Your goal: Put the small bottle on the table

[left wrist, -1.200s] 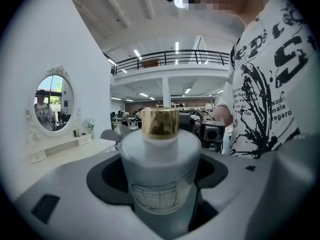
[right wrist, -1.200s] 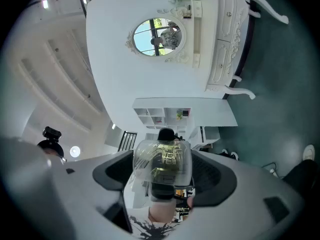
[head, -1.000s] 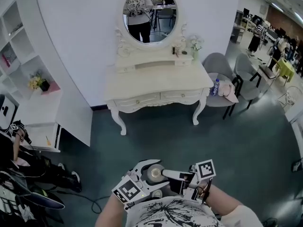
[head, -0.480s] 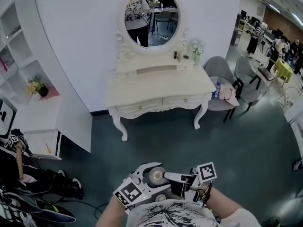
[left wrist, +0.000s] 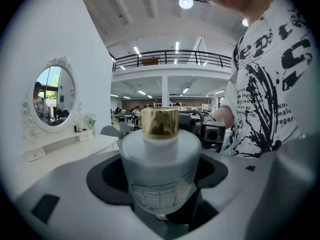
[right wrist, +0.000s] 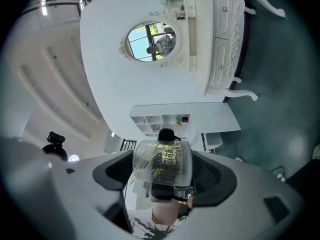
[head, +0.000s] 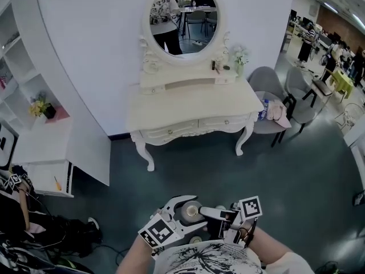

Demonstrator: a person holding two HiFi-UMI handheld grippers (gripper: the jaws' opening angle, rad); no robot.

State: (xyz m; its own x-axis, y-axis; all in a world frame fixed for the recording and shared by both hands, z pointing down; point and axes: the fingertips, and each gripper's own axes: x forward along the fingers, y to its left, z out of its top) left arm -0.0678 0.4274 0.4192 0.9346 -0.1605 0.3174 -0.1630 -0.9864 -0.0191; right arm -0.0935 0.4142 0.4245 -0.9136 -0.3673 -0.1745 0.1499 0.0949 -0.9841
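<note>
Well short of vanity surface (head: pixel 188 104), view edged nearer; left tool (left wrist: pixel 160 176) clenched on small bottle (left wrist: pixel 160 154), right tool (right wrist: pixel 162 176) pinching same bottle; placing not started.

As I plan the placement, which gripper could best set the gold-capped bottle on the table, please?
The left gripper: it grips that bottle upright. The right gripper is shut on a clear item.

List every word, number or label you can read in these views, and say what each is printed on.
Gold-capped bottle: the label is a blurred grid, unreadable.
Clear bottle: gold print, too blurred to read.
T-shirt: cut-off letters, seemingly "regar"; the rest is unclear.
Marker cubes: square patterns only, no words.
</note>
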